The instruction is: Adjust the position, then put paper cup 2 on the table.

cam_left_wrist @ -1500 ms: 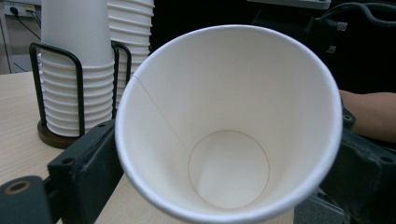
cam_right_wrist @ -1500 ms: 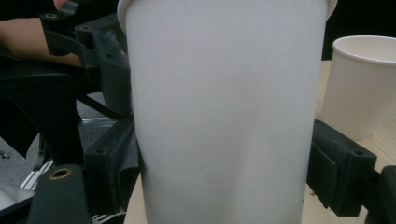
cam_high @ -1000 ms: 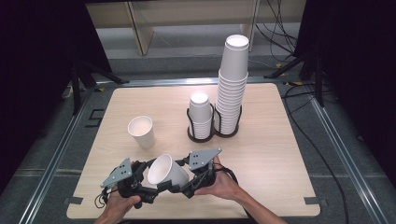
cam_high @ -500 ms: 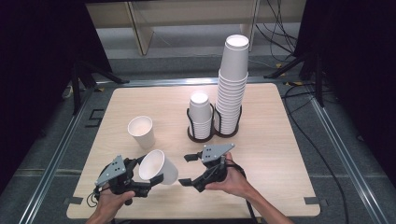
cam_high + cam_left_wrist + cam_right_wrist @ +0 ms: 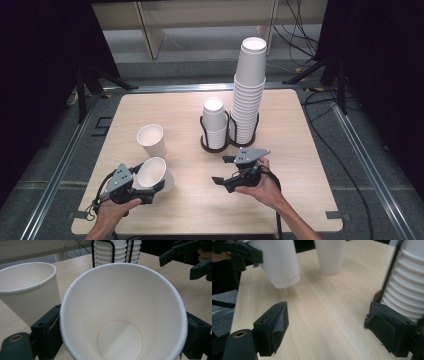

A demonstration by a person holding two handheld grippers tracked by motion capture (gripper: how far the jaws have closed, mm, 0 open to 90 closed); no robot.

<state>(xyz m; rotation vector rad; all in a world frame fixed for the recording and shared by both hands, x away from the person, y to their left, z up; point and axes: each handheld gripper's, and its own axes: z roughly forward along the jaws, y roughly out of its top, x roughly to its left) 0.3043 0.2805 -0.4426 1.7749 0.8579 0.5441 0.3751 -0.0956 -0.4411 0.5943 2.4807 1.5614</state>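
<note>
My left gripper [image 5: 142,187] is clamped on a white paper cup [image 5: 151,172], one jaw on either side of its wall just under the rim. The cup is tilted, mouth turned up and toward me, base lifted off the wooden table [image 5: 300,150] near its front left. In the left gripper view I look straight down into the empty cup [image 5: 122,315].

My right gripper [image 5: 231,172] sits nearer the middle of the table, jaws spread wide with nothing between them. It is well apart from the held cup.

Just behind my held cup a second paper cup [image 5: 151,141] stands upright on the table. Farther back, a black wire holder [image 5: 229,131] keeps a short stack of cups [image 5: 215,125] and, beside it, a tall stack of cups [image 5: 247,92].

To do this step well, I judge I should turn the cup upright, lower it flat beside the standing one, and squeeze lightly so the thin wall does not buckle.

Compared with half a second ago, my hands have drawn further apart, and a second ago both grippers met at this cup
</note>
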